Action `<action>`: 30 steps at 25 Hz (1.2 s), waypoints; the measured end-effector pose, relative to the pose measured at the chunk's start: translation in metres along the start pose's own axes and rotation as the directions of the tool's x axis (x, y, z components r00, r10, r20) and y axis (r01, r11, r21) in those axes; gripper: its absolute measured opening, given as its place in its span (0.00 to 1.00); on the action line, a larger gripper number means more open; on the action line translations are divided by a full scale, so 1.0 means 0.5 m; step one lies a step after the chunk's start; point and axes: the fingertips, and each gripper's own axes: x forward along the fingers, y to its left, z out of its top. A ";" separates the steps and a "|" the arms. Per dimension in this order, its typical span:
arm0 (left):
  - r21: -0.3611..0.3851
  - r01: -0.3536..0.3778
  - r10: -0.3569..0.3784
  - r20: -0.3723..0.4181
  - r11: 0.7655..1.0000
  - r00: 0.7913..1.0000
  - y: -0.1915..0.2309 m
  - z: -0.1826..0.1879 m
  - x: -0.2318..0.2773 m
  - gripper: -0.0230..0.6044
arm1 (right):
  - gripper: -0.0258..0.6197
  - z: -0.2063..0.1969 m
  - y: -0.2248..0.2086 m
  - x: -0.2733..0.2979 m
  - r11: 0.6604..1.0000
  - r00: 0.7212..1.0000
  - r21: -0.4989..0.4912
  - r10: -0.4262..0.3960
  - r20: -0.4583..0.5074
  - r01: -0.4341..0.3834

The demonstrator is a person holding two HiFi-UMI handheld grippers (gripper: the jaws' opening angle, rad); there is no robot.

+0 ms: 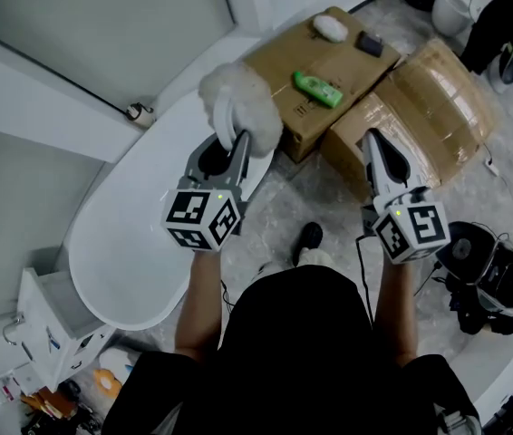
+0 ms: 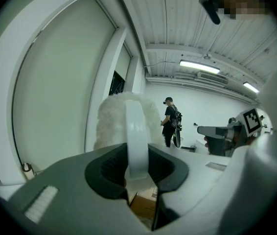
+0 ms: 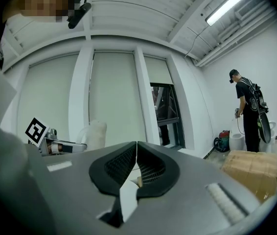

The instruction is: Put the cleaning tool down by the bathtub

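Left gripper (image 2: 137,166): jaws clamped on the white handle of the cleaning tool (image 1: 238,102). The fluffy head sticks out past the tips, long axis in line with the jaws, pointing away from me. Right gripper (image 3: 135,161): jaws together, nothing between them. The tool hangs over the bathtub (image 1: 120,243) rim, near the cardboard box (image 1: 329,62). The floor gap between those 2 lies below, just right of the left jaws, so I read this as the left hand's drop.

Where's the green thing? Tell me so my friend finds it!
Start at the big white bathtub. Beside its far end sits a cardboard box with three small things on top. The green thing is the only bright one; its neighbours are a white lump and a dark pad.
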 end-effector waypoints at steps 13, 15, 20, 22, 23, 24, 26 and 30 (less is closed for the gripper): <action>-0.005 -0.029 0.029 -0.018 1.000 0.999 -0.037 -0.003 0.121 0.18 | 0.06 -0.005 -0.130 0.046 0.999 1.000 0.032 0.028 -0.003 -0.028; -0.002 -0.032 0.032 -0.019 0.999 0.999 -0.042 -0.004 0.133 0.18 | 0.06 -0.008 -0.144 0.050 0.999 0.999 0.037 0.032 -0.002 -0.032; -0.001 -0.039 0.039 -0.025 0.999 0.999 -0.041 -0.010 0.157 0.18 | 0.06 -0.014 -0.164 0.063 0.999 0.999 0.041 0.036 -0.005 -0.036; -0.004 -0.040 0.040 -0.026 0.999 0.999 -0.034 -0.007 0.166 0.18 | 0.06 -0.012 -0.168 0.072 0.999 0.999 0.040 0.036 -0.007 -0.036; -0.004 -0.040 0.040 -0.026 0.999 0.999 -0.031 -0.005 0.173 0.18 | 0.06 -0.011 -0.170 0.077 0.999 0.999 0.041 0.035 -0.008 -0.034; -0.005 -0.039 0.039 -0.025 0.999 0.999 -0.027 -0.002 0.180 0.18 | 0.06 -0.011 -0.174 0.082 0.999 0.999 0.041 0.032 -0.009 -0.031; -0.006 -0.035 0.035 -0.025 0.999 0.999 -0.020 0.002 0.195 0.18 | 0.06 -0.010 -0.183 0.093 0.999 1.000 0.042 0.025 -0.013 -0.024; -0.013 -0.027 0.027 -0.027 1.000 0.999 0.000 0.008 0.225 0.18 | 0.06 -0.009 -0.189 0.119 0.999 0.999 0.041 0.023 -0.022 -0.022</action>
